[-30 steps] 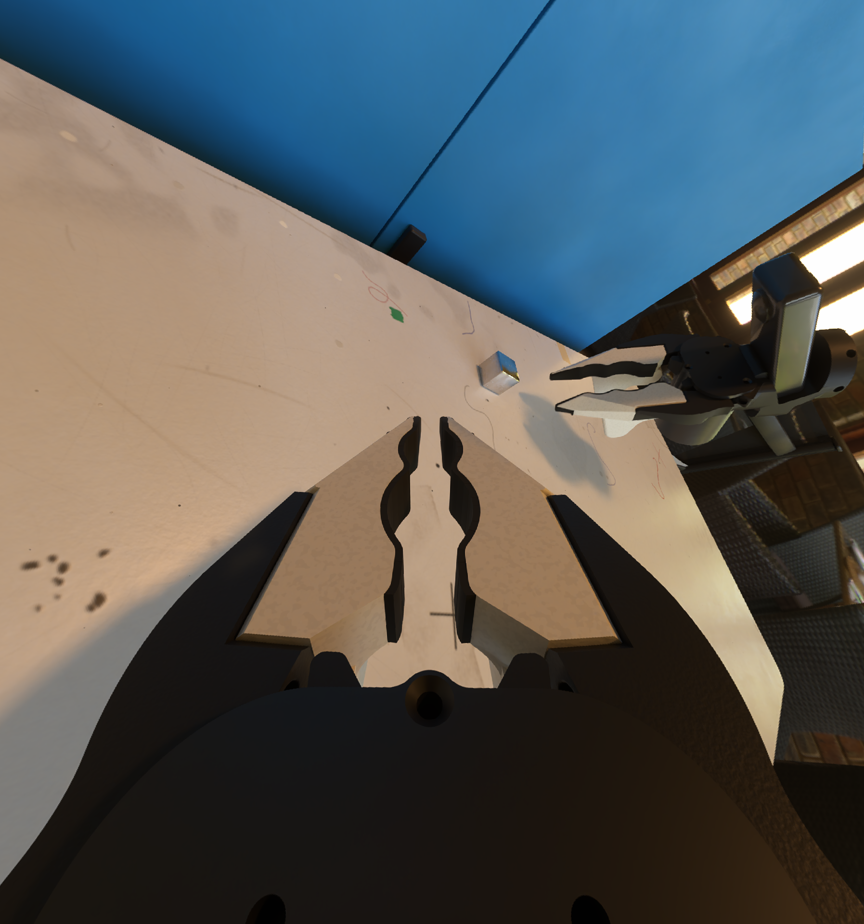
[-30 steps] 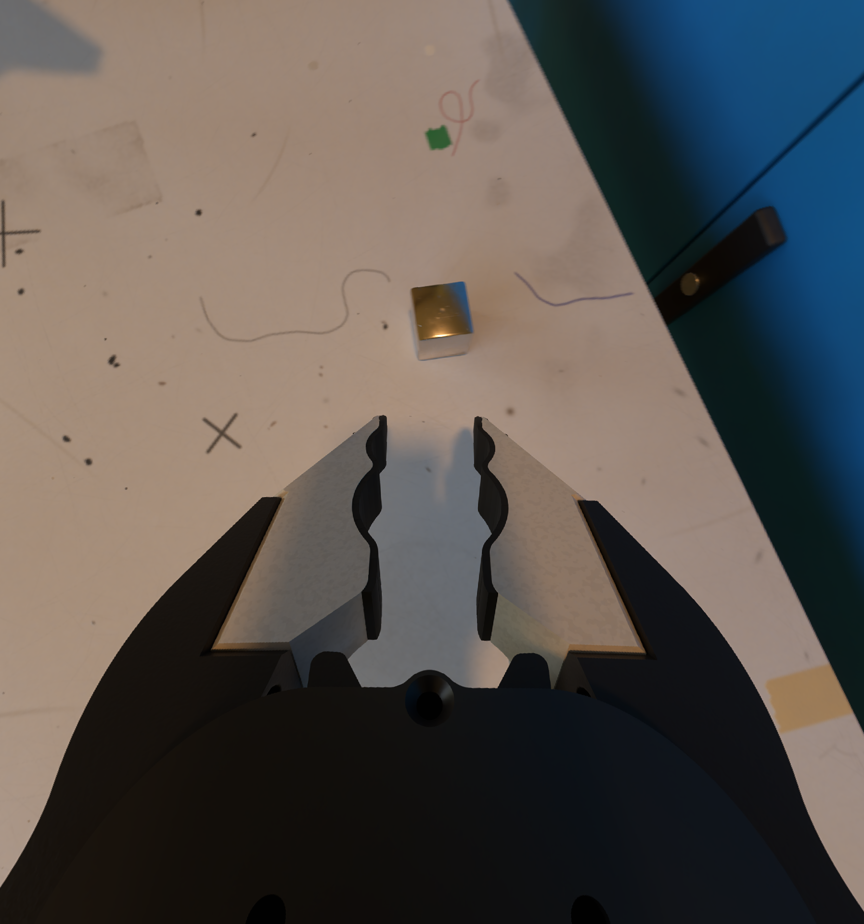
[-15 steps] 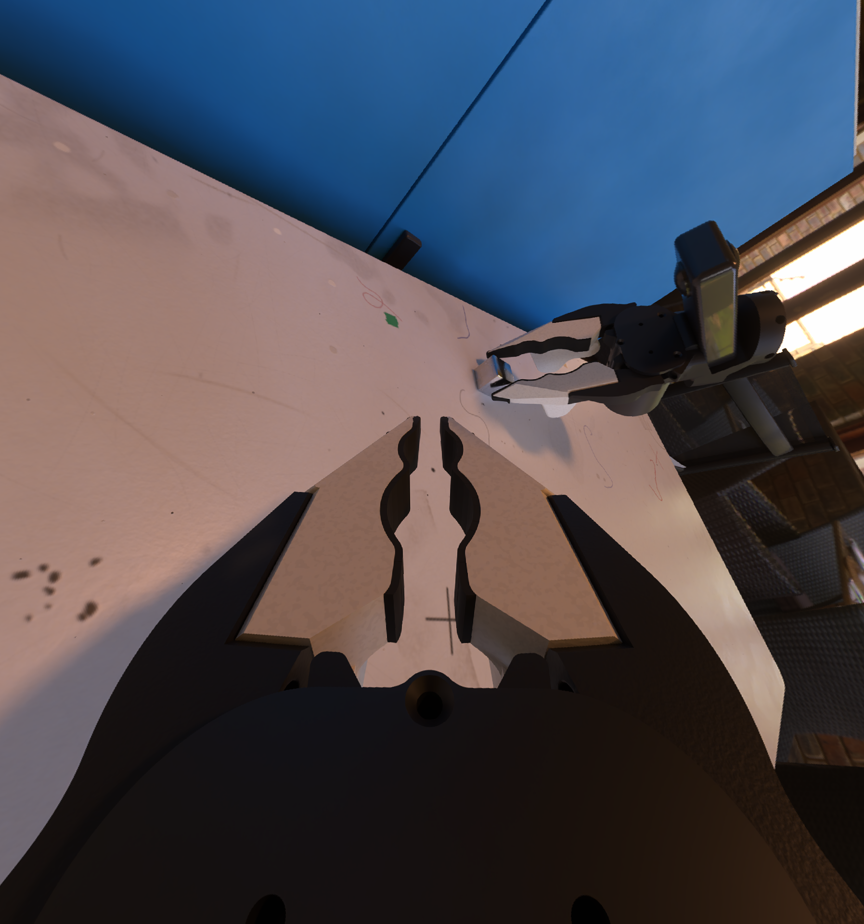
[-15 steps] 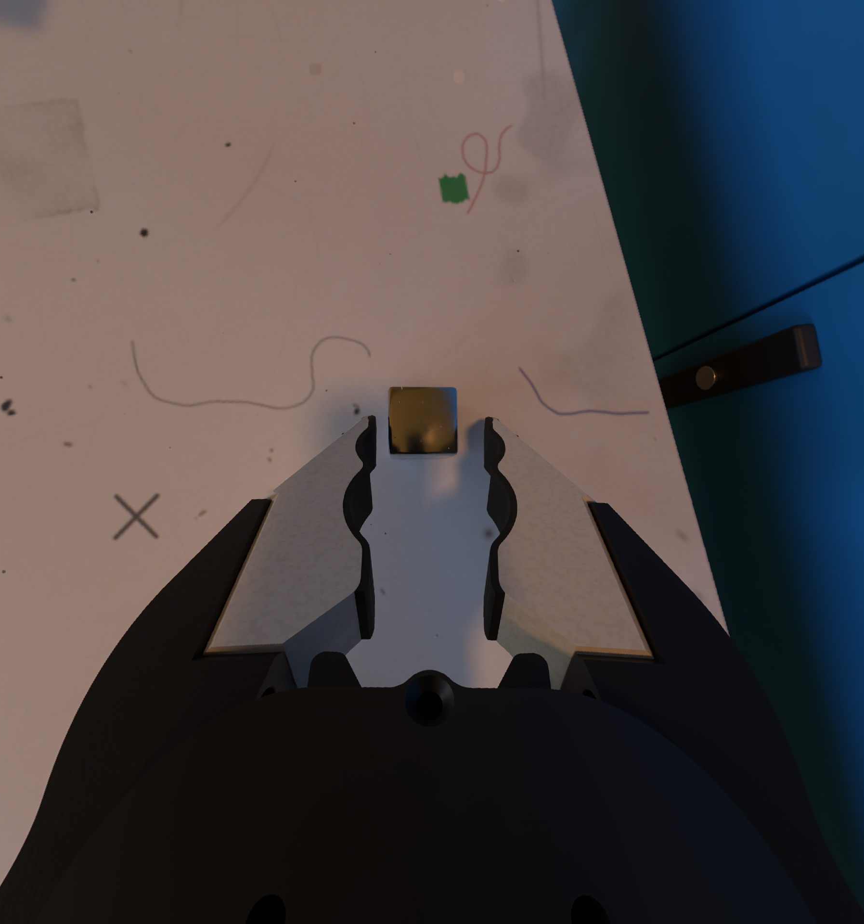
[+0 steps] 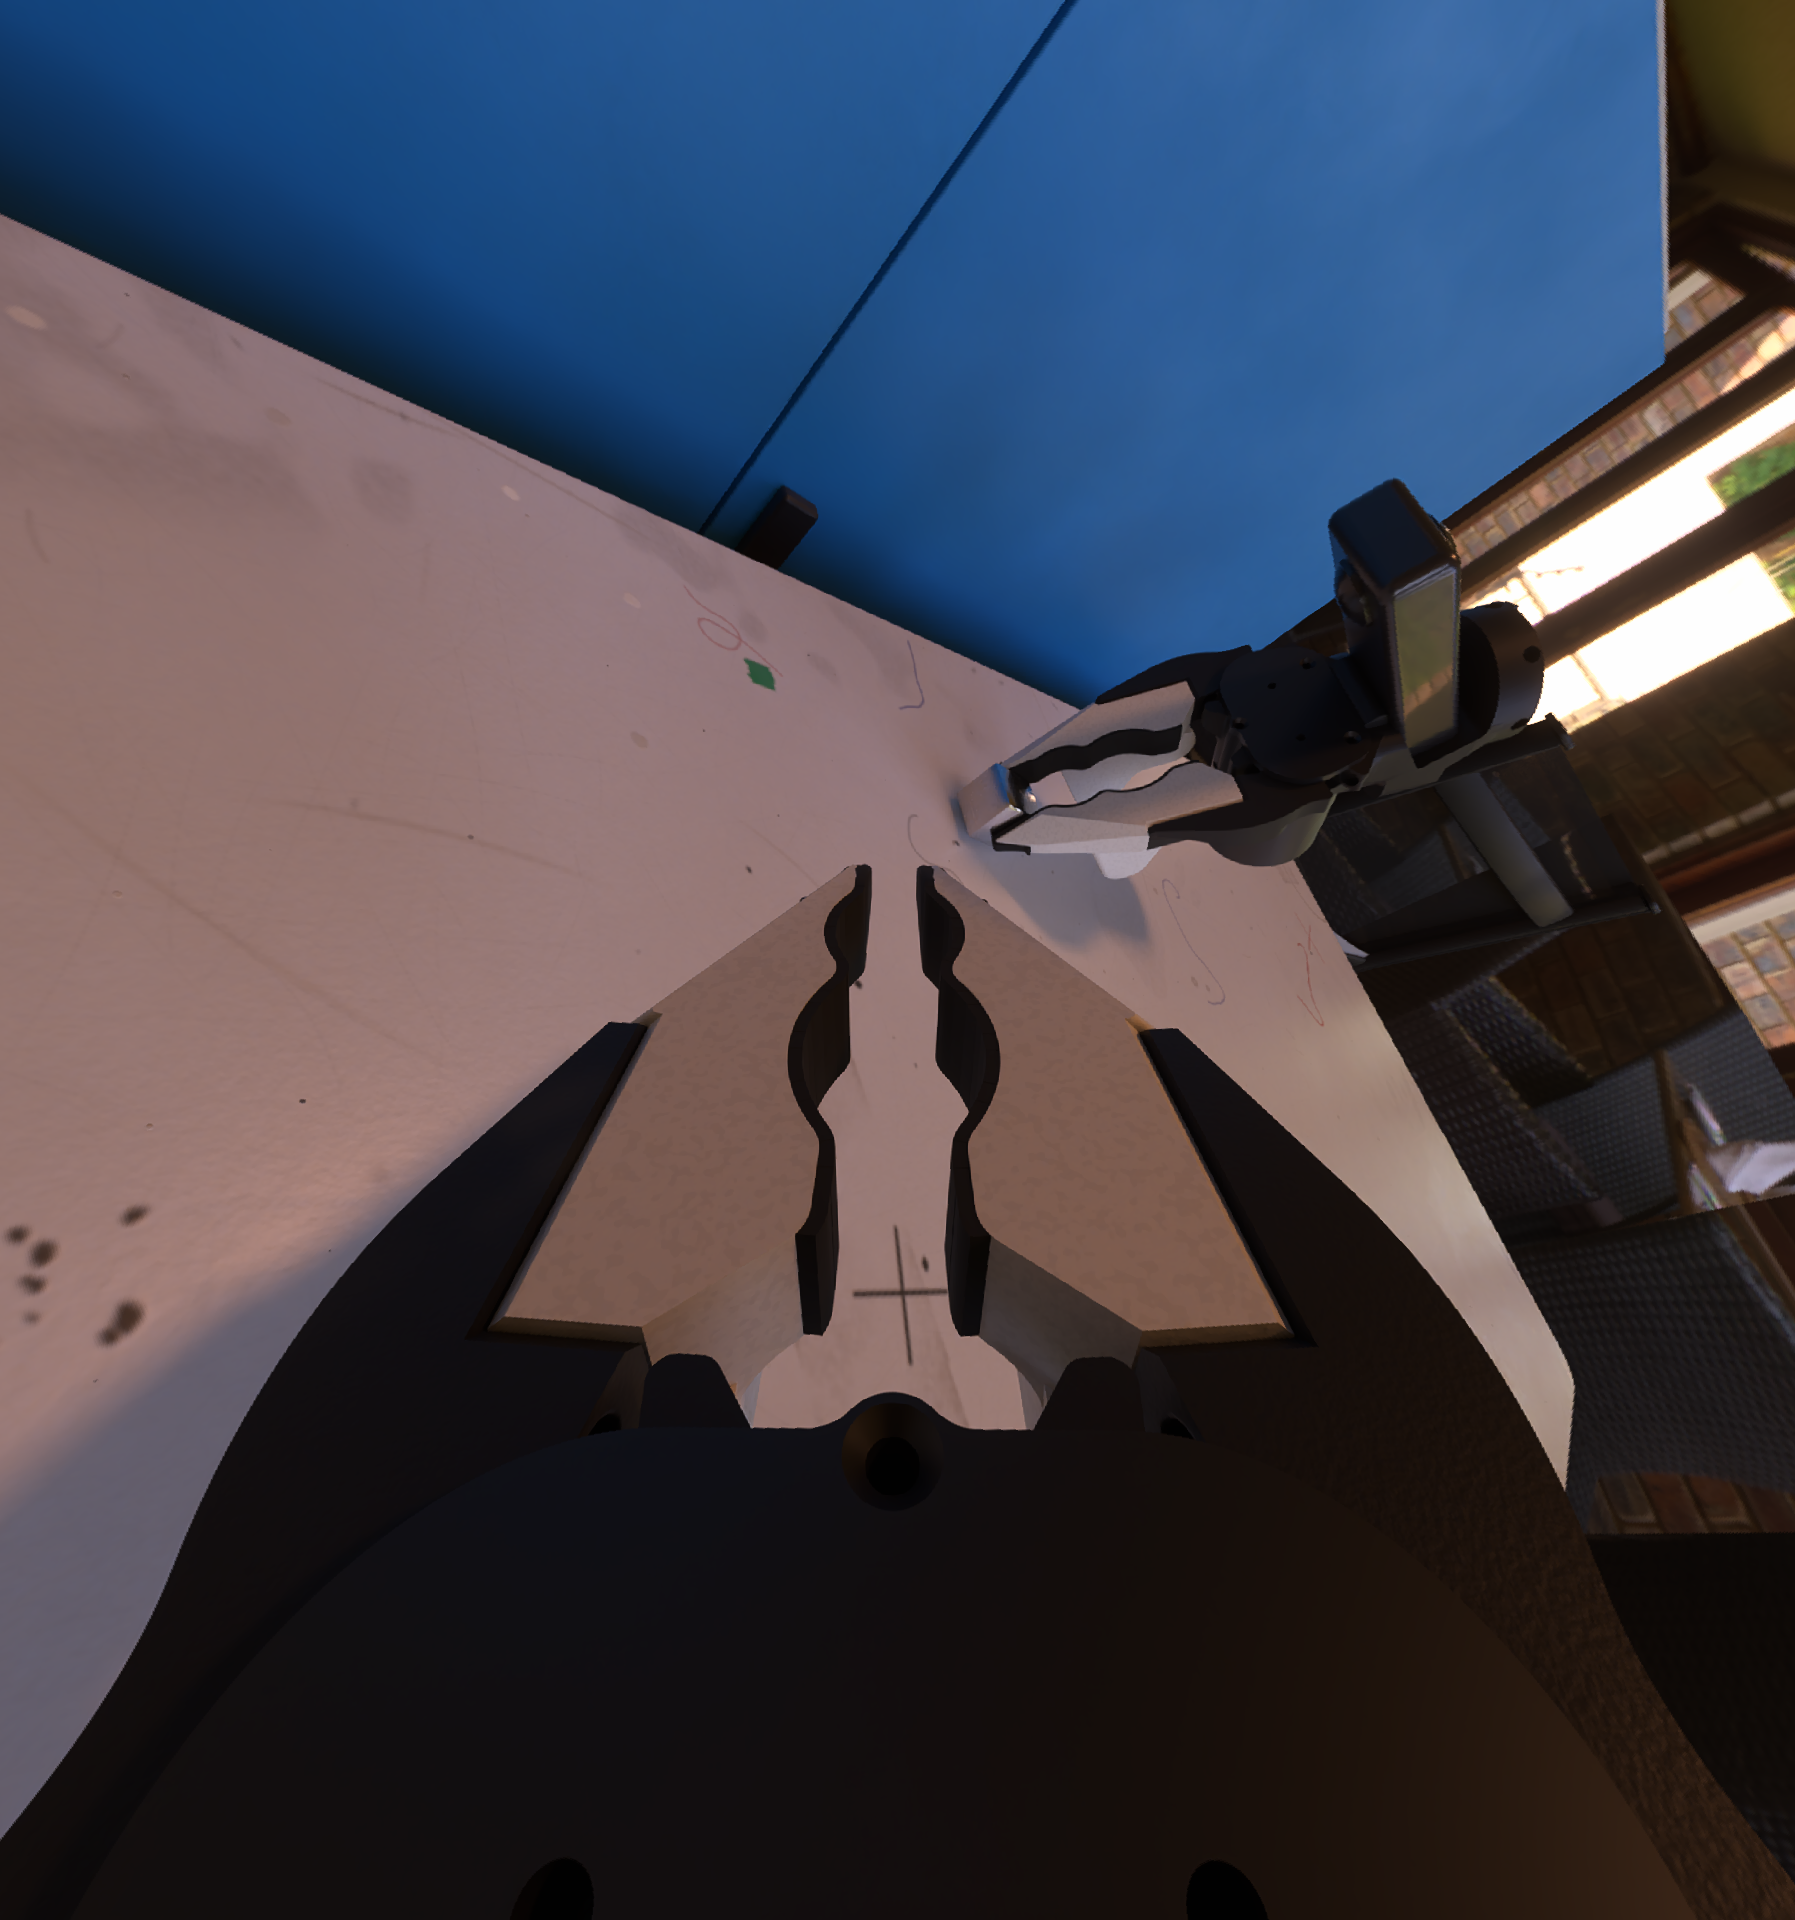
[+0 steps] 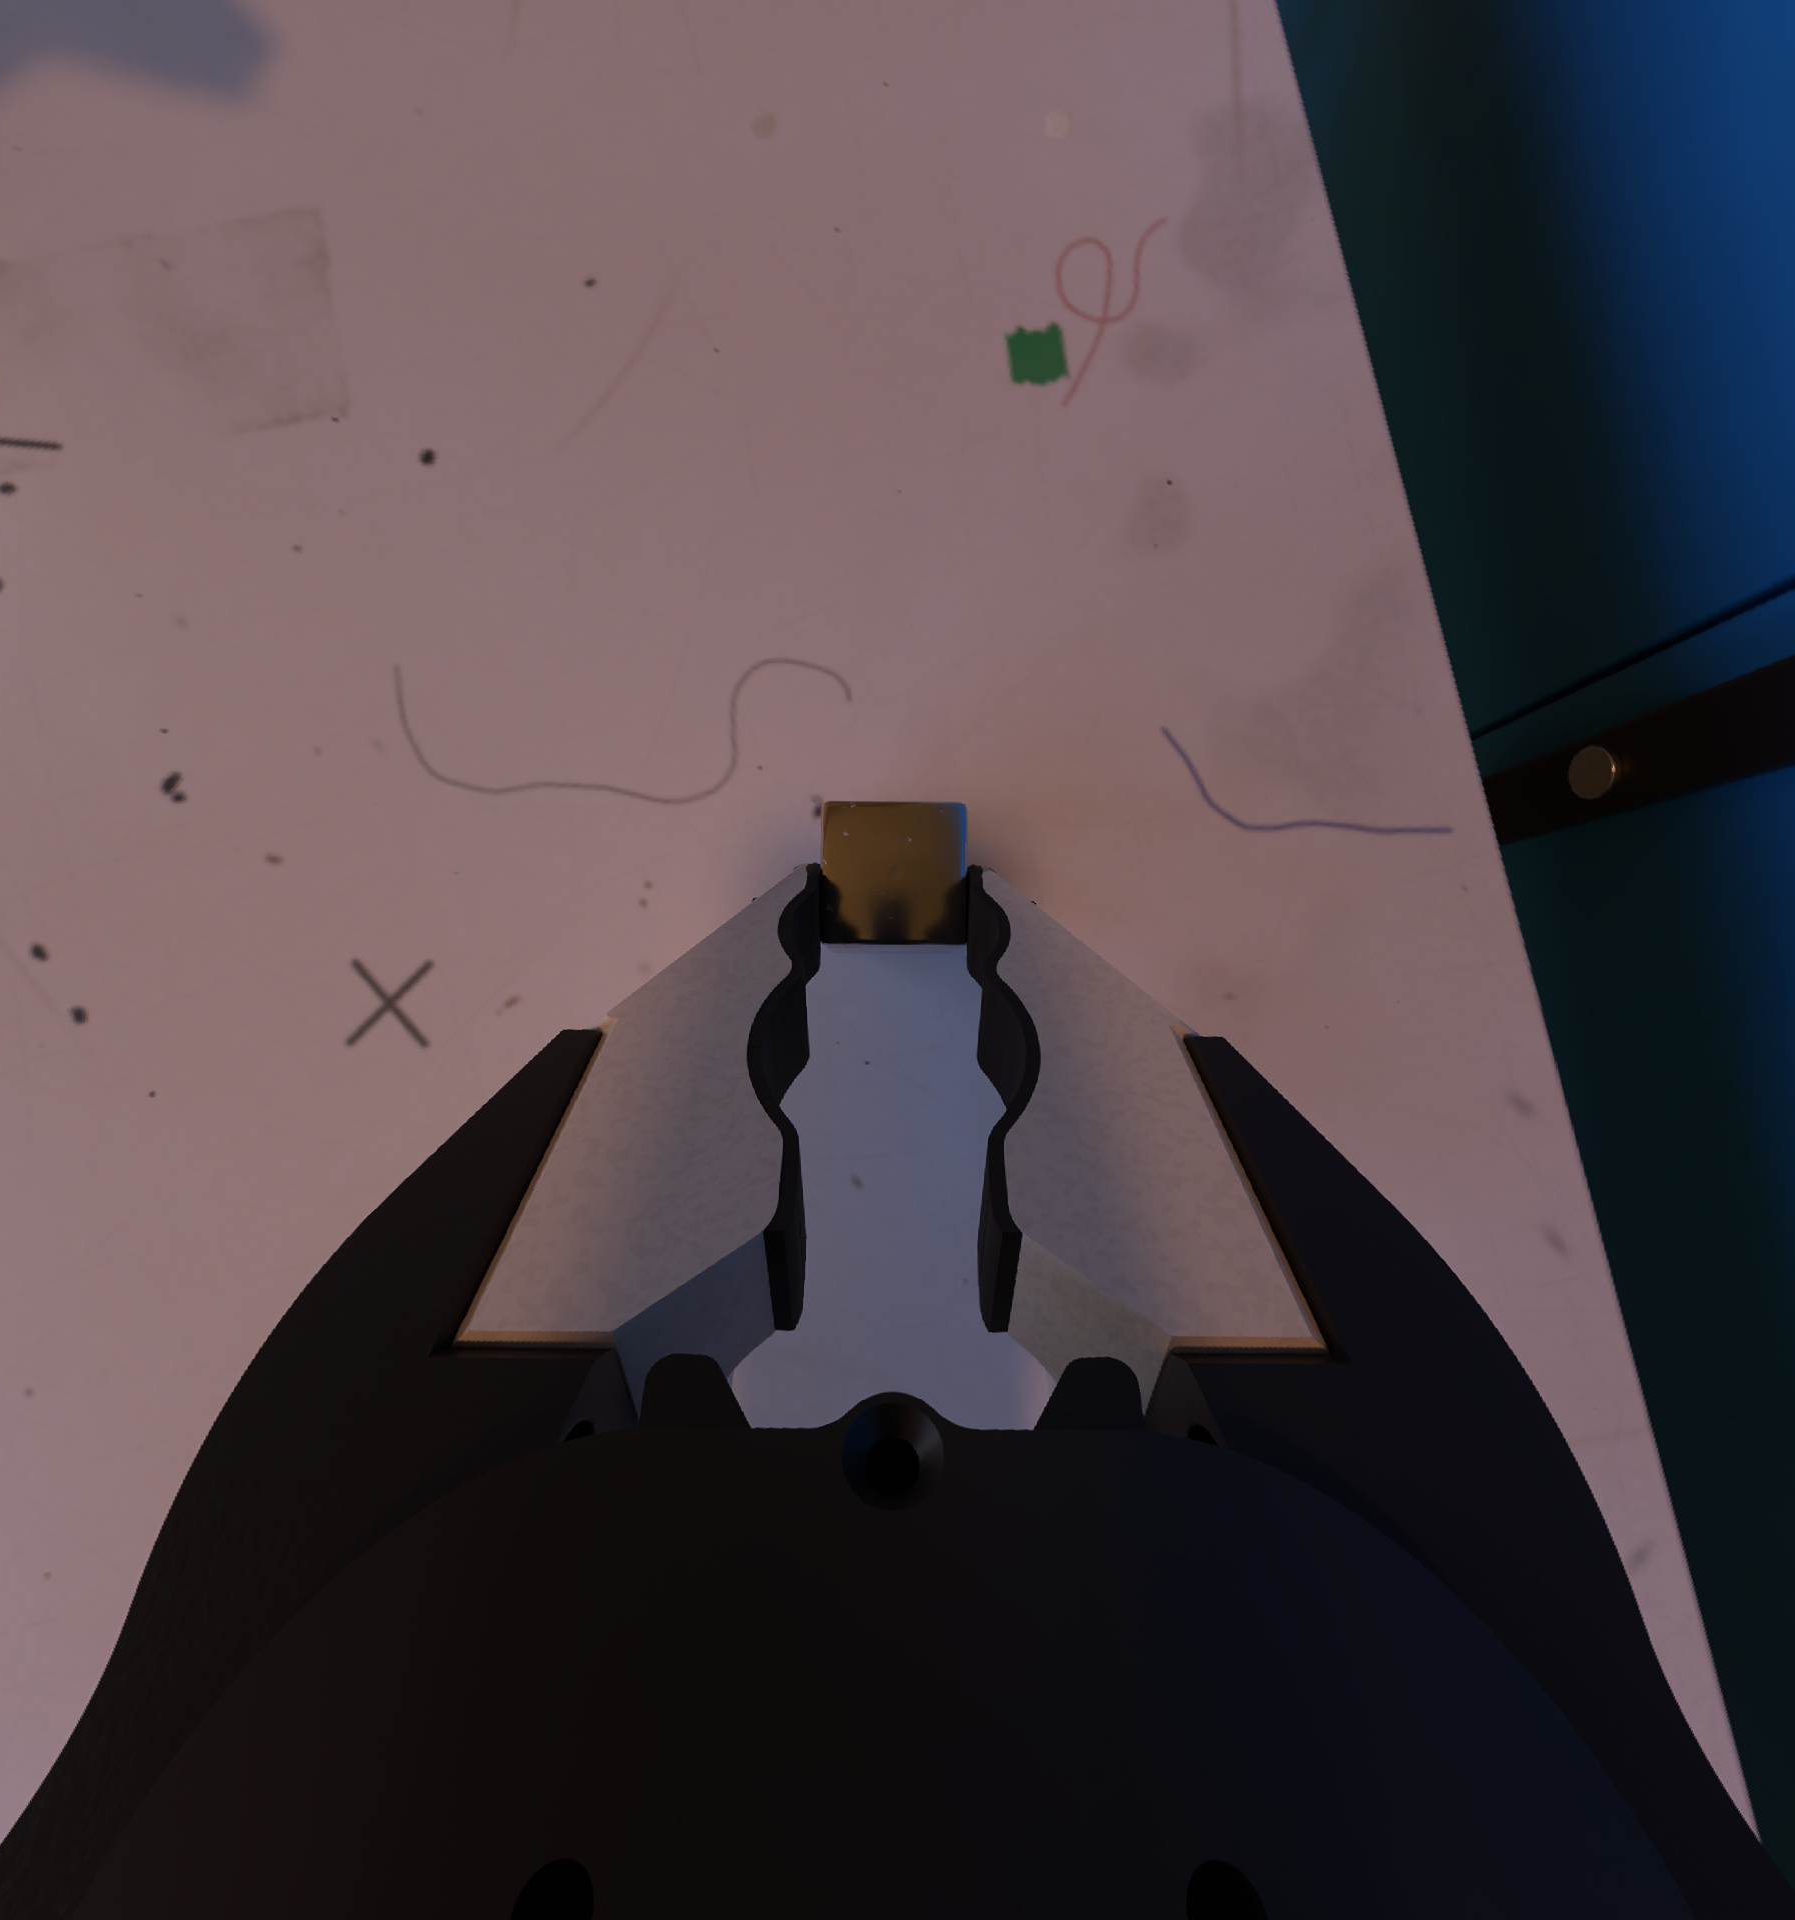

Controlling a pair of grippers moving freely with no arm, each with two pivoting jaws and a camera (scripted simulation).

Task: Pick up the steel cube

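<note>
Only left wrist view shows both: right gripper clamping steel cube; left gripper narrowly parted, empty.

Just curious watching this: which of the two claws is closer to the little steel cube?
Right. The right gripper has the steel cube pinched between its fingertips; the left gripper sits apart from it, empty.
</note>
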